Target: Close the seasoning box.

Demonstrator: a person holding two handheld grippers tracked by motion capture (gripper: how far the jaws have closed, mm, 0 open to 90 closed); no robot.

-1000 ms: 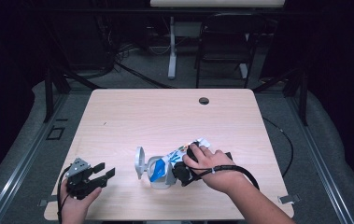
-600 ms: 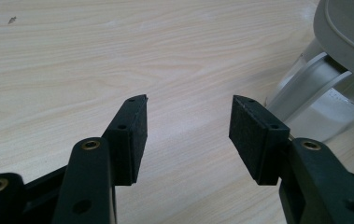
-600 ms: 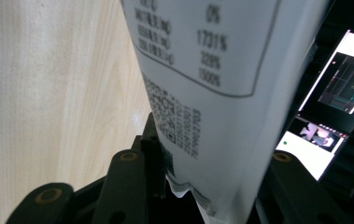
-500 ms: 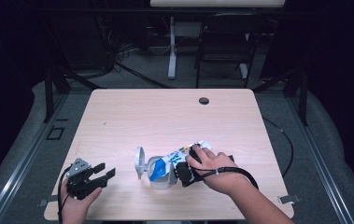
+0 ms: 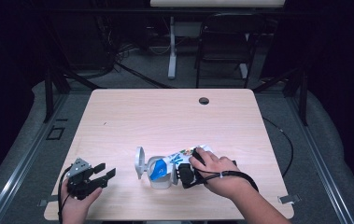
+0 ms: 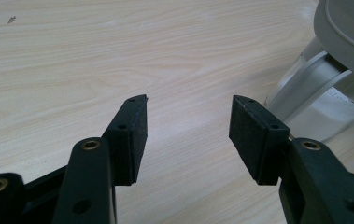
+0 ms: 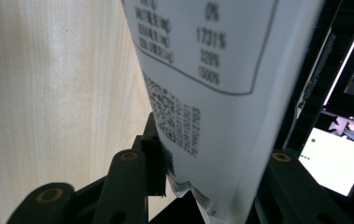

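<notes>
**Right gripper pinched a printed pouch over a white container**

The right gripper (image 5: 180,173) was near the front edge of the bench (image 5: 174,116), right of the middle. Its fingers pinched the end of a printed pouch (image 7: 212,93), and the pouch lay tilted towards a white container (image 5: 158,175) with an open lid. The blue part at the container's mouth was probably the pouch's end. The left gripper (image 6: 188,116) rested near the front left corner, its fingers spread with nothing between them.
</notes>
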